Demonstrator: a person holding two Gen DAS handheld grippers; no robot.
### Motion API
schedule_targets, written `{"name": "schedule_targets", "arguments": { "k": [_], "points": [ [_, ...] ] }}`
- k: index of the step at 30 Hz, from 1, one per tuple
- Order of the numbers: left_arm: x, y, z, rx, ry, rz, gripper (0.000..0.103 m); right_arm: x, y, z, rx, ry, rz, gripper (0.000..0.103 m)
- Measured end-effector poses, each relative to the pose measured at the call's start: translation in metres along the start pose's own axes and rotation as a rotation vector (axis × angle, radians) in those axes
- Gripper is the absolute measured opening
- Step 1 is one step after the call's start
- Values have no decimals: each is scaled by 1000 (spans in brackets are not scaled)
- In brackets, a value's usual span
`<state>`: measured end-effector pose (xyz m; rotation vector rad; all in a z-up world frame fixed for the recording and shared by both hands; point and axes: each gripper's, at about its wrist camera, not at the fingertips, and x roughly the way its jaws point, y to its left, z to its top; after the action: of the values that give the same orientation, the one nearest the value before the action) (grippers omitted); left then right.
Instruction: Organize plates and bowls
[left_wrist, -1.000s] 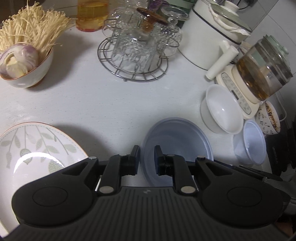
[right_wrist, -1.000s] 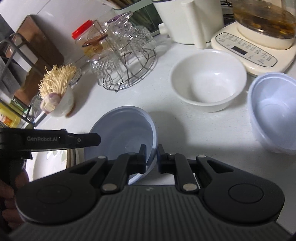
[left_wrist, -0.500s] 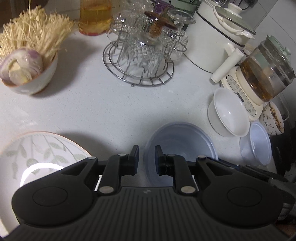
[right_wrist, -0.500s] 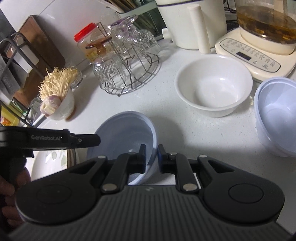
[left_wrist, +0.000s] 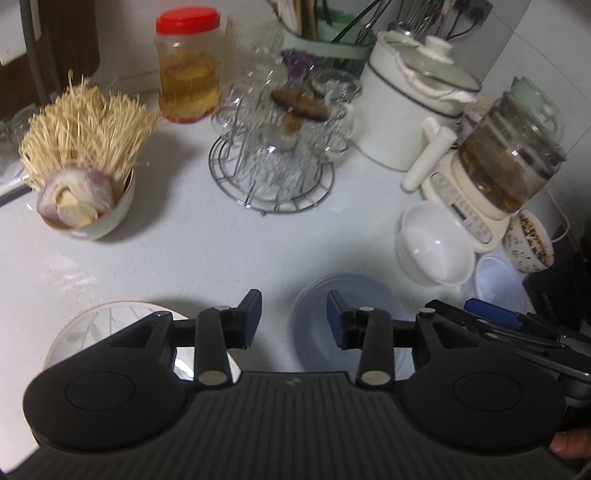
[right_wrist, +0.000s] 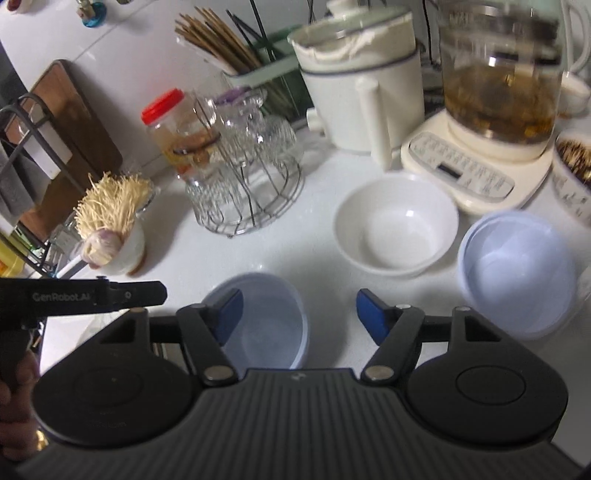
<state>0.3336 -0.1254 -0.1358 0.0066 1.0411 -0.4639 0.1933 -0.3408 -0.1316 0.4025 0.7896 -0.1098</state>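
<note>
Your left gripper (left_wrist: 293, 317) has just been opening; its fingers (left_wrist: 250, 318) now stand moderately apart with nothing pressed between them. The pale blue bowl (left_wrist: 314, 328) sits on the white worktop (left_wrist: 184, 258) below, its near-left rim lying under the gap and behind the right-hand finger, which does not touch it. The leaf-patterned plate (left_wrist: 85, 328) lies just beside the bowl, toward the worktop's near left, partly hidden under your left gripper's body.

Your right gripper (right_wrist: 299, 314) has also just been opening, and its fingers (right_wrist: 371, 319) stand wide and hold nothing. From this side the same pale blue bowl (right_wrist: 262, 325) rests under the left-hand finger and the left half of the gap, free of both pads; bare worktop (right_wrist: 325, 266) shows under the right half.

Further back, the white bowl (right_wrist: 395, 225) stands upright near the kettle base (right_wrist: 461, 177), and a second pale blue bowl (right_wrist: 517, 273) sits just beside it toward the right edge. The wire rack of glasses (right_wrist: 243, 177) stands in the middle of the worktop, well apart from both grippers
</note>
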Motion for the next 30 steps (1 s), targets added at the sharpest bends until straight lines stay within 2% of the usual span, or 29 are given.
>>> {"name": "schedule_targets", "arguments": {
  "k": [12, 14, 21, 30],
  "points": [
    [-58, -27, 10, 82, -80, -33, 46, -54, 24, 14, -50, -126, -64, 70],
    [-64, -29, 10, 95, -96, -41, 48, -61, 27, 15, -54, -147, -73, 70],
    [-80, -37, 9, 160, -142, -56, 65, -81, 29, 9, -54, -221, -125, 70],
    [-80, -52, 5, 210, -137, -83, 66, -99, 17, -3, -14, -247, -183, 70]
  ]
}}
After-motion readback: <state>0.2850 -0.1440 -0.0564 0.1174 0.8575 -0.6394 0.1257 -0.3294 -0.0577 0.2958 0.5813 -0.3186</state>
